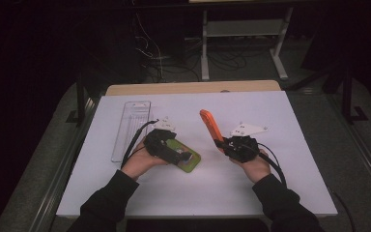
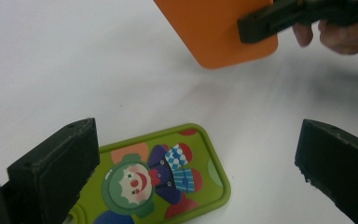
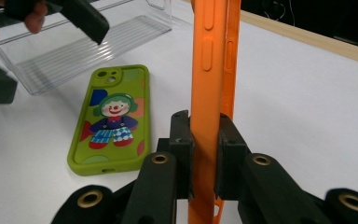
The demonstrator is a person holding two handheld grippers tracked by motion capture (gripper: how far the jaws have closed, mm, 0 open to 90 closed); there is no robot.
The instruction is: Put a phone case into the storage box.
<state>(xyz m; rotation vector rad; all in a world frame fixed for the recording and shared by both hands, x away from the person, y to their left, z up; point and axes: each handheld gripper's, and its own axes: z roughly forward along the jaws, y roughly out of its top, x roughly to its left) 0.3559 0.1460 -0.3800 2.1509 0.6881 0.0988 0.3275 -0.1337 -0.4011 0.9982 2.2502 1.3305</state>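
Between right gripper [image 3: 204, 154] pads: smooth orange case [image 3: 209, 70].

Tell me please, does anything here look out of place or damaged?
Nothing stands out. The orange phone case is clamped on edge in the right gripper, the green clown phone case lies flat and intact on the table, and the clear tray sits undisturbed.

1. The orange phone case [image 3: 208, 84] looks like smooth, matt soft plastic.
2. The green clown case [image 3: 109, 119] has a slight sheen.
3. The clear tray [image 1: 131, 128] is glossy ribbed plastic.
4. The table [image 1: 270, 183] cover is matt white.
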